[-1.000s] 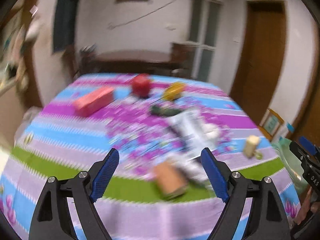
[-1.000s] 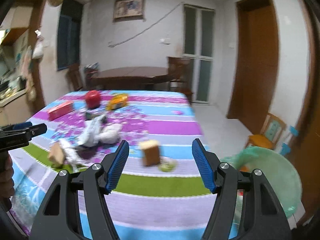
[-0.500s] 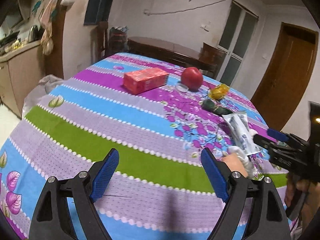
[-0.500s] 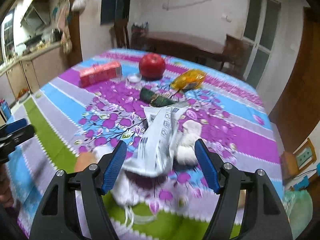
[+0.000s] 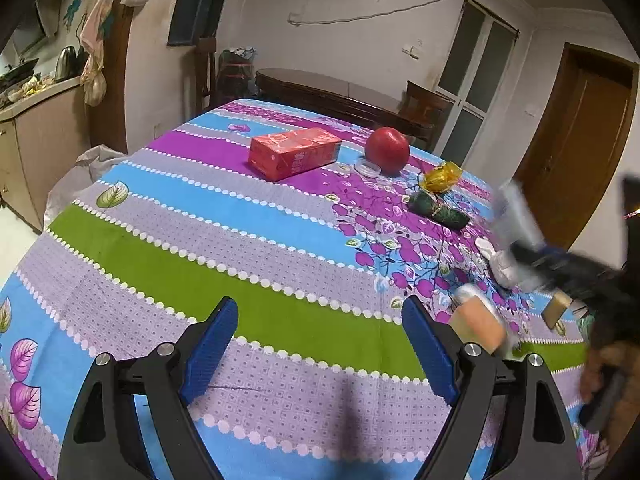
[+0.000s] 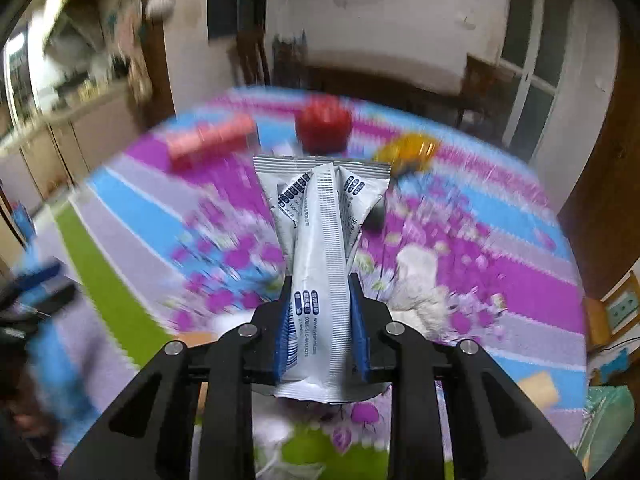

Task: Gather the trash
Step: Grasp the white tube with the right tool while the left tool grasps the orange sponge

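Observation:
A white snack wrapper (image 6: 324, 232) with blue print stands up between the blue pads of my right gripper (image 6: 320, 280). Its jaws are closing and the pads press on the wrapper's lower half. The left wrist view shows that gripper (image 5: 536, 256) and the wrapper (image 5: 516, 212) blurred at the right, above the table. My left gripper (image 5: 319, 304) hangs open over the green stripe of the tablecloth (image 5: 240, 264) with nothing between its fingers. A crumpled white tissue (image 6: 416, 280), a yellow wrapper (image 5: 442, 176) and a dark green wrapper (image 5: 438, 210) lie on the cloth.
A red carton (image 5: 294, 154), a red apple (image 5: 387, 150) and a small clear lid (image 5: 368, 169) sit at the far side. An orange-brown piece (image 5: 478, 322) lies beside my left gripper's right finger. A green bag (image 6: 608, 420) hangs past the table's right edge.
My right gripper swung from the table's right edge to the white wrapper, closed on it and raised it. My left gripper turned left over the table, then held still.

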A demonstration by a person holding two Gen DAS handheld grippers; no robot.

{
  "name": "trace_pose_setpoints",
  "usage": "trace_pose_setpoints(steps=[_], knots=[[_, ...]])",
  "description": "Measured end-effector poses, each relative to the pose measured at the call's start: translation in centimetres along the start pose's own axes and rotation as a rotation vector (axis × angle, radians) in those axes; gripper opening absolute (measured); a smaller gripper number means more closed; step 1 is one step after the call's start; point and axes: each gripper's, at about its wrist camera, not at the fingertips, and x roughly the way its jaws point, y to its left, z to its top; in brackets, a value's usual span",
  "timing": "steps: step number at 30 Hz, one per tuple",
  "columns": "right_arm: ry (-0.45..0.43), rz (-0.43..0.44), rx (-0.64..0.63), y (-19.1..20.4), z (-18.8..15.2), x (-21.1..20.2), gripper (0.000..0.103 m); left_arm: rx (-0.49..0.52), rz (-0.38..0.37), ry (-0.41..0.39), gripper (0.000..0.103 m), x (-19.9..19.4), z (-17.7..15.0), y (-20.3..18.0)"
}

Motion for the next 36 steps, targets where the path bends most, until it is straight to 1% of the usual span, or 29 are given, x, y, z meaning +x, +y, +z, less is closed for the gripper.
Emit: trace_pose_setpoints(steps=[3,5,8,10,14,17,19,21,24,27,29,31,32,33,34,35,36], knots=[[-0.128,0.013,0.062,-1.0,-0.4,-6.1,0.024,0.022,-0.016,0.009,0.086,-0.1,-0.2,-1.0],[-0.198,0.002,0.106,-2.0,-1.6,-9.8,0.024,0.048,-0.025,0.018,0.087,0.0,-0.5,-1.9],[-0.261,-0.029,0.176,-3.4,-4.1,-13.9,0.024,0.095,-0.048,0.047,0.087,0.4,-1.2,-3.8],[-0.267,-0.048,0.227,-4.7,-6.0,-15.2,0.024,0.120,-0.067,0.066,0.087,0.7,-1.5,-4.9],[-0.234,-0.068,0.315,-6.4,-10.0,-15.7,0.025,0.156,-0.093,0.108,0.087,1.4,-2.4,-6.8],[-0.209,-0.065,0.396,-7.6,-12.7,-15.6,0.025,0.184,-0.085,0.117,0.087,1.6,-3.0,-7.8],[-0.186,-0.047,0.441,-8.0,-14.5,-15.5,0.025,0.194,-0.088,0.126,0.087,1.8,-3.3,-8.4],[-0.176,-0.041,0.467,-8.2,-15.6,-15.4,0.025,0.207,-0.098,0.130,0.087,2.1,-3.5,-9.0],[-0.179,-0.015,0.492,-8.2,-16.3,-15.6,0.025,0.228,-0.109,0.148,0.087,3.2,-3.6,-10.0],[-0.191,-0.006,0.484,-8.1,-16.5,-15.9,0.025,0.242,-0.138,0.171,0.087,4.6,-3.1,-11.0],[-0.196,0.003,0.484,-8.2,-16.7,-16.0,0.025,0.269,-0.141,0.180,0.087,5.5,-2.9,-12.1],[-0.199,0.011,0.490,-8.1,-16.7,-16.0,0.025,0.277,-0.154,0.213,0.086,6.5,-2.7,-12.8],[-0.200,0.012,0.492,-8.1,-16.8,-16.0,0.025,0.281,-0.154,0.216,0.083,6.8,-2.7,-13.0],[-0.198,0.016,0.492,-8.2,-16.8,-15.9,0.025,0.286,-0.157,0.212,0.071,6.8,-2.7,-13.2],[-0.196,0.019,0.492,-8.2,-16.8,-15.8,0.025,0.294,-0.153,0.208,0.064,6.8,-2.7,-13.3],[-0.193,0.019,0.491,-8.3,-16.9,-15.7,0.025,0.297,-0.155,0.206,0.047,6.8,-2.7,-13.4],[-0.192,0.019,0.489,-8.2,-16.9,-15.7,0.025,0.301,-0.180,0.213,0.044,6.6,-2.9,-13.3]])
